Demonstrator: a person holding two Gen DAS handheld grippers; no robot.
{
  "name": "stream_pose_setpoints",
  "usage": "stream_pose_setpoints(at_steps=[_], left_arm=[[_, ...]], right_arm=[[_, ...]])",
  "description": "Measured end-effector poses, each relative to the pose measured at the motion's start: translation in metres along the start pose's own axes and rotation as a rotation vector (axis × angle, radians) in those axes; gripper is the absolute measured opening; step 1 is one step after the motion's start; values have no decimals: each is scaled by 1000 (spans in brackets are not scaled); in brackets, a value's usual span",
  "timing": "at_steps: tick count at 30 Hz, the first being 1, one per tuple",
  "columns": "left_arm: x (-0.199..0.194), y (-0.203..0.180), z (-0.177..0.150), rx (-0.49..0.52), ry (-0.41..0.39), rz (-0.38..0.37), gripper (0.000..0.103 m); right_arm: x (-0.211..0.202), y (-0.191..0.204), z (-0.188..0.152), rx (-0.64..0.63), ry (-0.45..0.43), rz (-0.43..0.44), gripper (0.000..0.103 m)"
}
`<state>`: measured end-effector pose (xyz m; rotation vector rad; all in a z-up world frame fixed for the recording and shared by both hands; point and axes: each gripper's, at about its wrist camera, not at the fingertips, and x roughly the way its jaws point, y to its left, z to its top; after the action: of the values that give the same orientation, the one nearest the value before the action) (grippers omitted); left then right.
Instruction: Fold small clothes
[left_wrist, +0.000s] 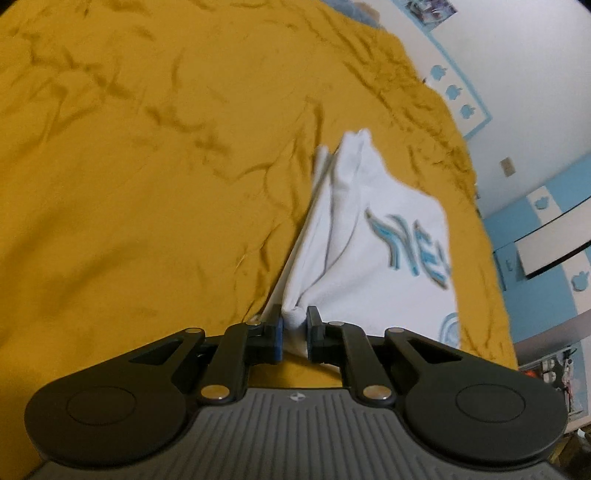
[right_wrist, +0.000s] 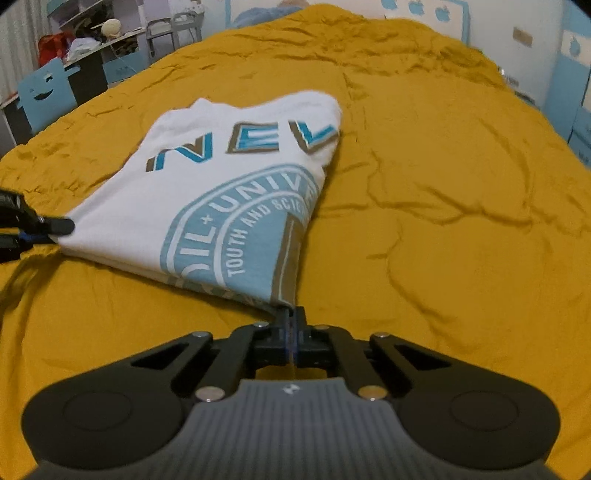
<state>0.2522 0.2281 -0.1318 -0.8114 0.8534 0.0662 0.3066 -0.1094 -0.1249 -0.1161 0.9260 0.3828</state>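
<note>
A white T-shirt (right_wrist: 221, 184) with a blue and brown print lies partly folded on the mustard-yellow bedspread (right_wrist: 443, 221). My right gripper (right_wrist: 293, 314) is shut on its near corner, at the blue round emblem. My left gripper (left_wrist: 294, 321) is shut on a bunched white corner of the same shirt (left_wrist: 369, 240), which stretches away from it, slightly lifted. In the right wrist view the left gripper (right_wrist: 55, 227) shows at the far left, pinching the shirt's left corner.
The wrinkled bedspread (left_wrist: 147, 184) fills most of both views. A white and blue wall (left_wrist: 517, 92) runs along the right. A cluttered desk with a blue chair (right_wrist: 48, 92) stands beyond the bed's left edge.
</note>
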Motion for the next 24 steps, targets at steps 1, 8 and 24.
stream_pose_setpoints(at_steps=[1, 8, 24], left_arm=[[1, 0, -2, 6, -1, 10, 13], [-5, -8, -1, 42, 27, 76, 16], [-45, -29, 3, 137, -7, 160, 10]], right_arm=[[2, -2, -1, 10, 5, 4, 0], [11, -16, -8, 65, 25, 13, 0], [-12, -25, 0, 120, -6, 57, 1]])
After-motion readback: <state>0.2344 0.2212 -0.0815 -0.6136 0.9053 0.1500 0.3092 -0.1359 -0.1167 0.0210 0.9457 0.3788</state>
